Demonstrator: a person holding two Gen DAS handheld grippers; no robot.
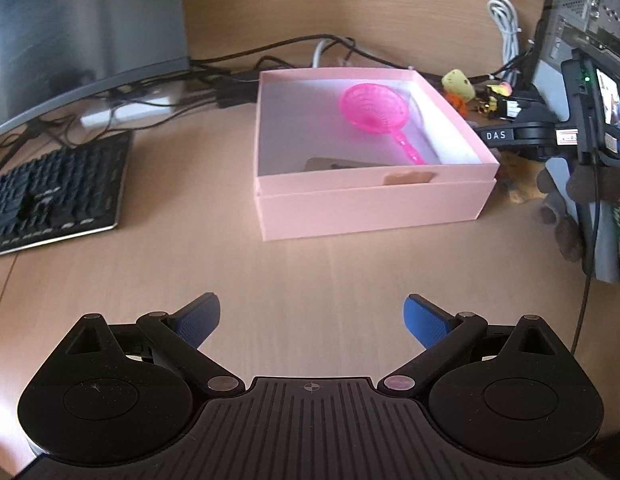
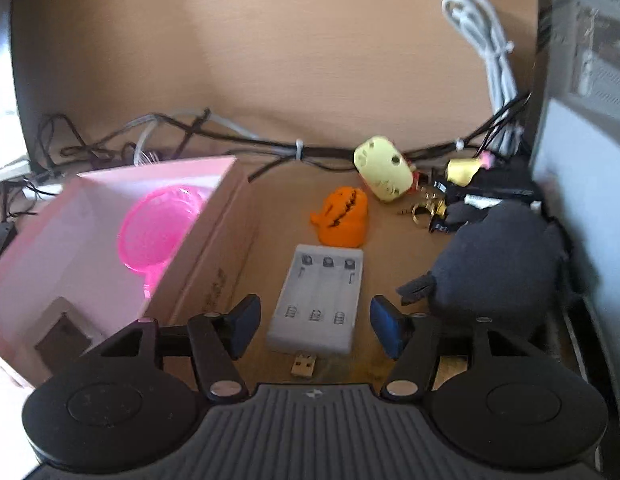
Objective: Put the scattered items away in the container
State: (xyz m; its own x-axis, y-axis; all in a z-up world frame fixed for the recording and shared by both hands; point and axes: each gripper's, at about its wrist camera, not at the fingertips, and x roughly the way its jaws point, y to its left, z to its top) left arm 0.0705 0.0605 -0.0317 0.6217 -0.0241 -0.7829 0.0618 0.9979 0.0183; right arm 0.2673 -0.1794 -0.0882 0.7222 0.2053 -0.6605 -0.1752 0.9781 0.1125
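A pink open box (image 1: 370, 204) stands on the wooden desk, holding a pink plastic strainer (image 1: 374, 114) and a flat tan item (image 1: 338, 164). My left gripper (image 1: 312, 320) hovers over bare desk in front of the box, open and empty. In the right wrist view the box (image 2: 213, 240) lies to the left. A white battery charger (image 2: 318, 296) with a USB plug lies between the blue pads of my right gripper (image 2: 316, 330). A small gap shows on each side, so the pads do not press on it. Beyond it sit an orange toy (image 2: 344, 218), a pale yellow toy (image 2: 384, 168) and a dark plush (image 2: 498, 264).
A keyboard (image 1: 57, 200) and a curved monitor (image 1: 81, 32) stand left of the box. Black cables (image 2: 229, 144) run along the back wall, and a white cable (image 2: 490, 48) hangs at the right. Gold key-ring pieces (image 2: 428, 208) lie by the plush. A computer case (image 2: 582, 160) bounds the right side.
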